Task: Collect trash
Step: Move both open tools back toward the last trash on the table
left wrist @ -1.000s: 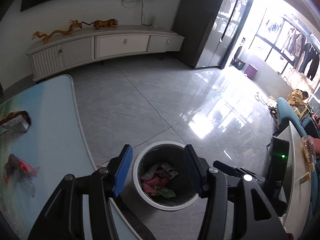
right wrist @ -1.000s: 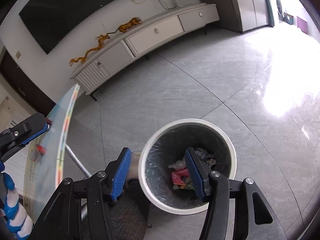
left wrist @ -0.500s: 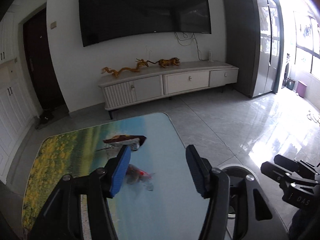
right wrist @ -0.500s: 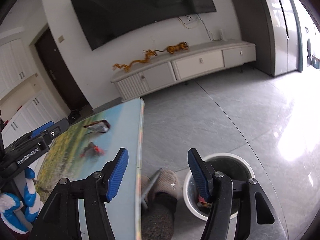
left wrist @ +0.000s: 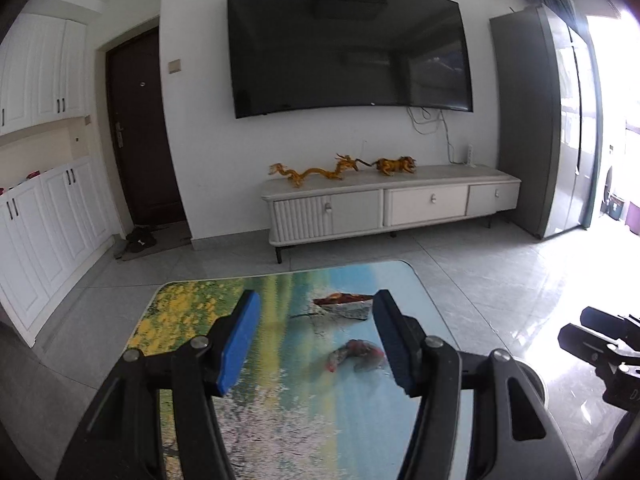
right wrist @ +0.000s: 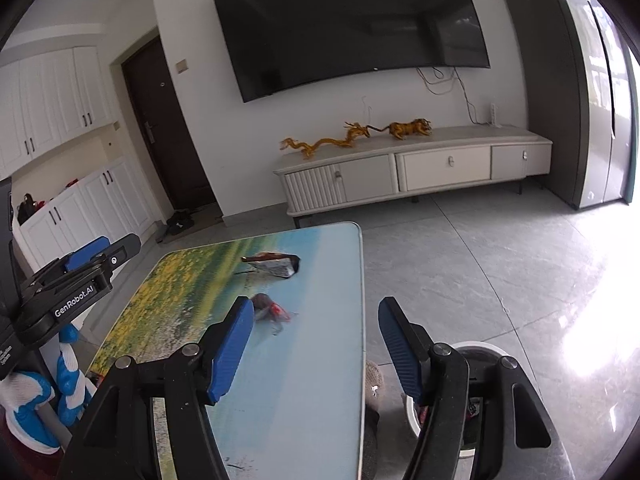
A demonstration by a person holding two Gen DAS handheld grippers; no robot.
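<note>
Both pairs of blue-padded jaws stand spread with nothing between them, having just been opening: the left gripper (left wrist: 316, 340) and the right gripper (right wrist: 316, 350) hang over the table.

Wide grey tiled floor (right wrist: 480, 260) lies open to the right of the rounded-corner table printed with a yellow-green-blue landscape (left wrist: 280, 400); its right edge runs down the middle of the right wrist view, and the white round waste bin (right wrist: 480, 348) sits just past that edge, lower right, partly hidden by the right gripper. On the tabletop, mid-frame, lie a torn silver-lined brown snack wrapper (left wrist: 346, 306) and, nearer, a crumpled clear-and-red wrapper (left wrist: 354, 356), apart from each other. "GenRobot.AI" reads on the left gripper at the left of the right wrist view.
</note>
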